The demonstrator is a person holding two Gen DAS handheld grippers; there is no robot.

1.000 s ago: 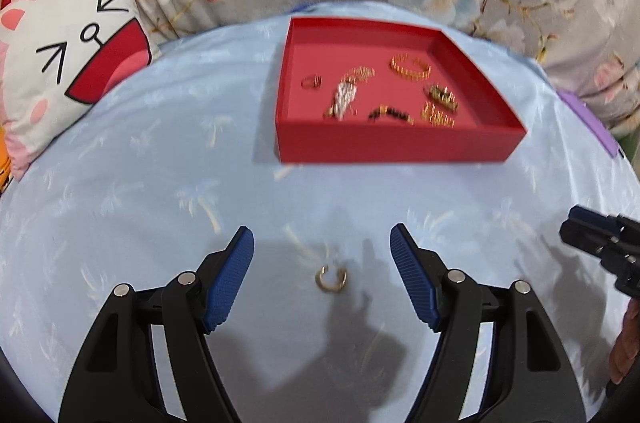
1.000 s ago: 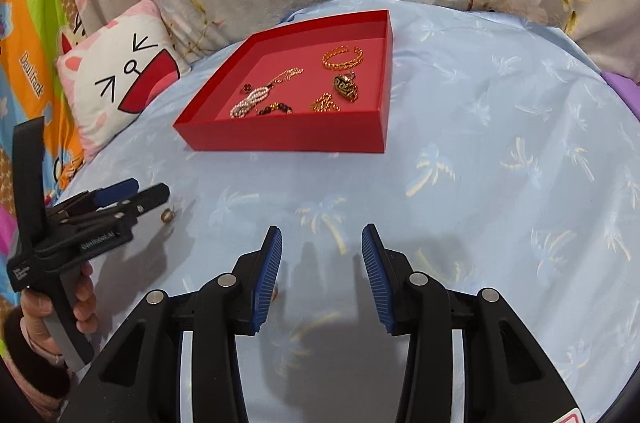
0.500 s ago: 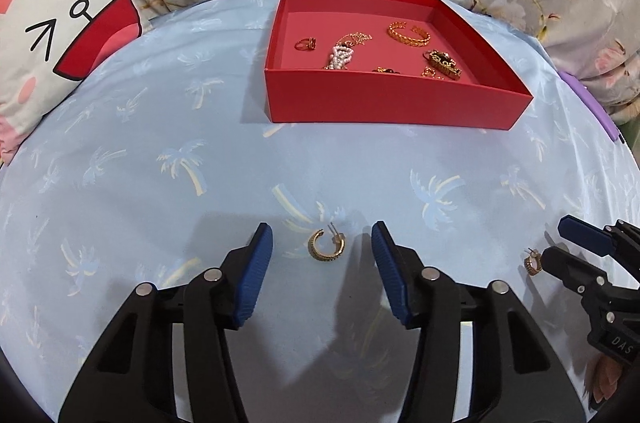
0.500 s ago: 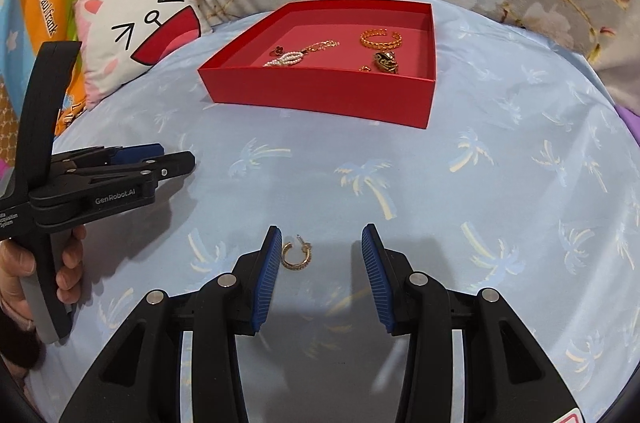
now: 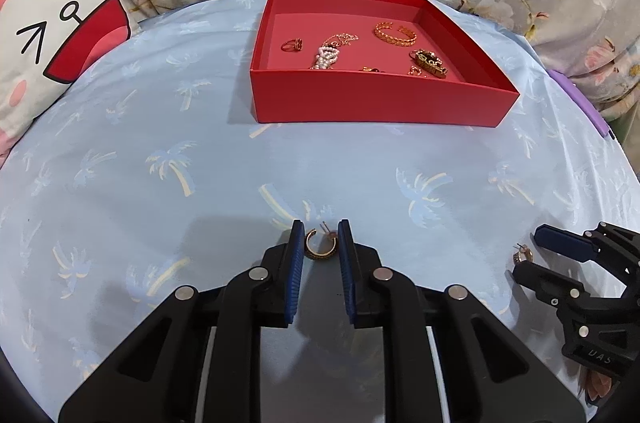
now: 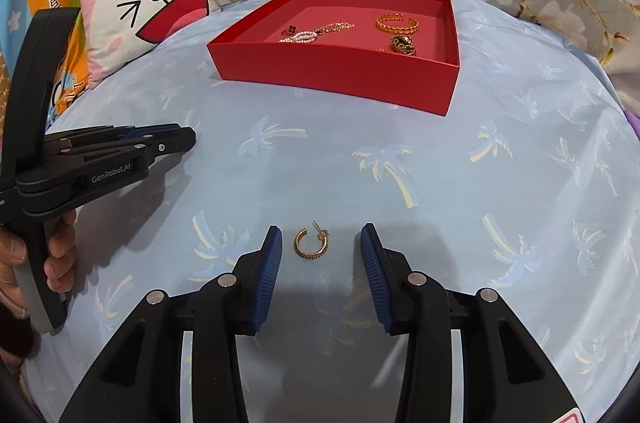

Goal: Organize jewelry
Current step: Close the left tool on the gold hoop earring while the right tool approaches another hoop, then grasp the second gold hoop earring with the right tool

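1. Ahead of both claws we see a red tray (image 5: 376, 101) on the blue palm-print sheet (image 5: 160, 183). It holds a gold bangle (image 5: 395, 33), a pearl chain (image 5: 327, 54), a small ring (image 5: 291, 44) and a dark gold piece (image 5: 429, 60).
2. The left claw (image 5: 320, 243) has a gold hoop earring (image 5: 319, 249) between its pads. The jaws are closing; the pads sit just beside the hoop on both sides, though we cannot tell whether they press it.
3. The right claw (image 6: 320, 247) stands apart around a second hoop earring (image 6: 311, 243), which lies flat on the sheet, clear of both pads; these jaws are closing slightly.
4. The left view alone shows the right claw side-on, with its earring at the tips. Only the right view shows a hand (image 6: 52, 255) gripping the left claw's handle, and a cat-face pillow (image 6: 148, 7) in full.
5. Against a second ago, the left jaws were wide around their hoop and have narrowed sharply; the right claw had no earring between its pads then.
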